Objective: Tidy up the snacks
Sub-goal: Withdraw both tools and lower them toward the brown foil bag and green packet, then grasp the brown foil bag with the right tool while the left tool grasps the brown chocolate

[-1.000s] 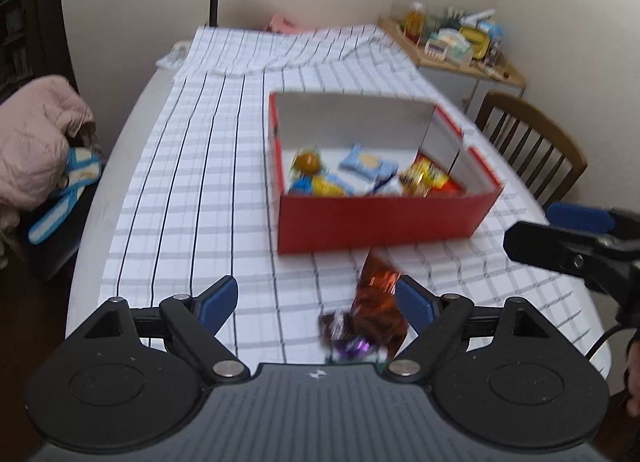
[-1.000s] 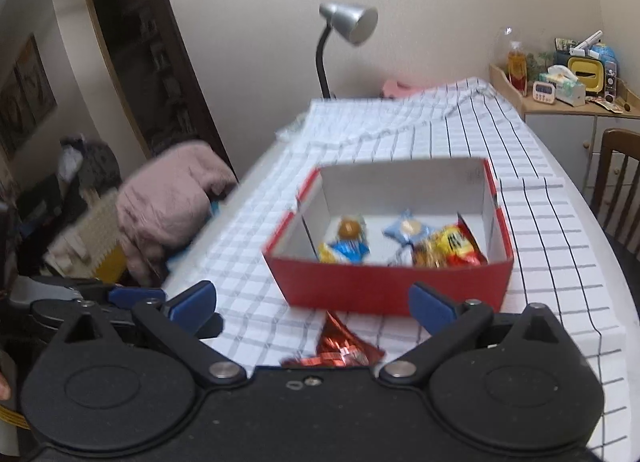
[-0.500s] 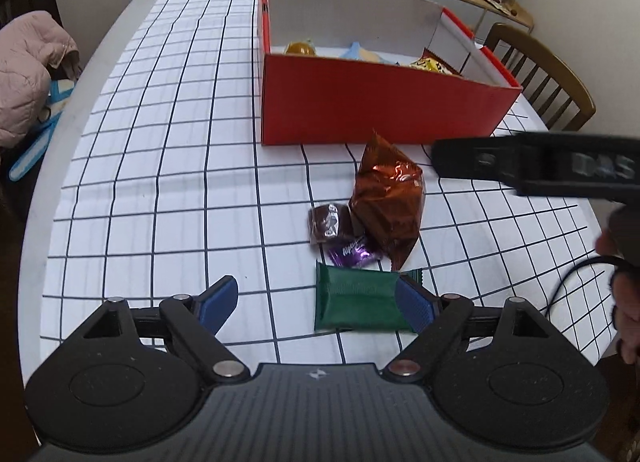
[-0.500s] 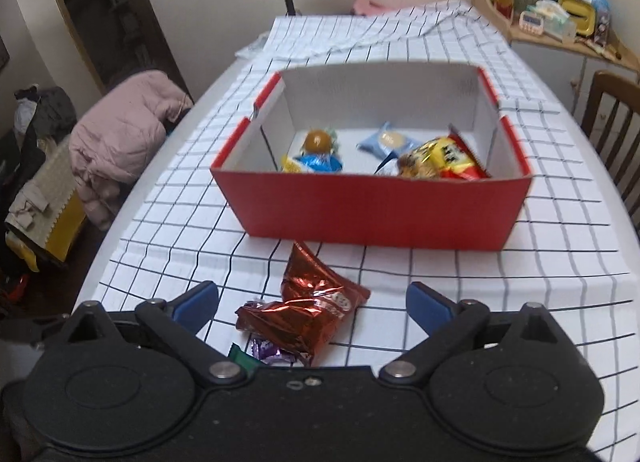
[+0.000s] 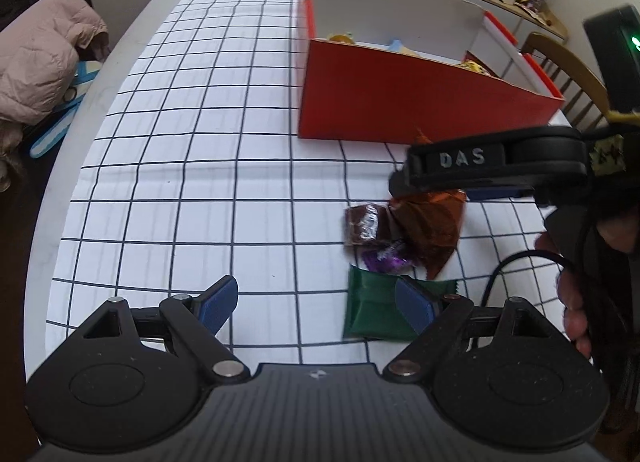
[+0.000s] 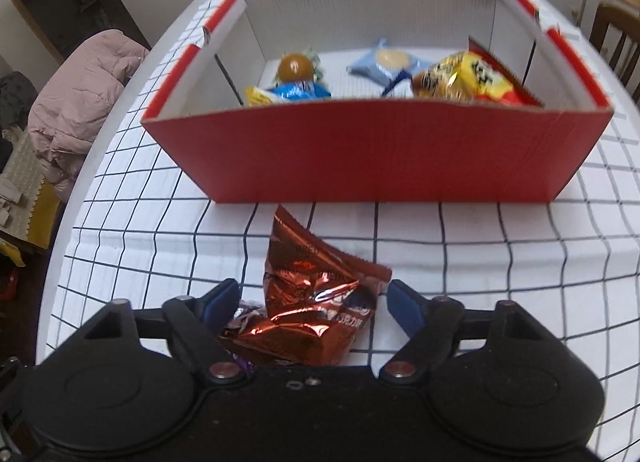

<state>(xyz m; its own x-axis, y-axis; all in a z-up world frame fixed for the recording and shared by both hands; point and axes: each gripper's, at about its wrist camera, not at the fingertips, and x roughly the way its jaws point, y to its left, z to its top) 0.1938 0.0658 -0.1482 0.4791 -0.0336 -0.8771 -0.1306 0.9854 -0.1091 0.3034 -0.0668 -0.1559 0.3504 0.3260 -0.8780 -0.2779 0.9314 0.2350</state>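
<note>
Right wrist view: the desk [image 6: 500, 258], under a checked cloth, carries a red cardboard box [image 6: 380, 154] holding a yellow-and-red snack bag [image 6: 472, 82], a pale blue biscuit packet [image 6: 384, 64] and a blue-wrapped sweet with a brown ball [image 6: 296, 76]. Since a second ago the right gripper [image 6: 312, 302] has dropped from box height down over the copper foil snack bag [image 6: 316, 298], which lies just in front of the box; its fingers are closing around the bag but do not yet press it (pickup looks imminent). The left gripper [image 5: 316, 304] has also sunk, fingers spread wide and empty, one fingertip over the green packet [image 5: 372, 310].
</note>
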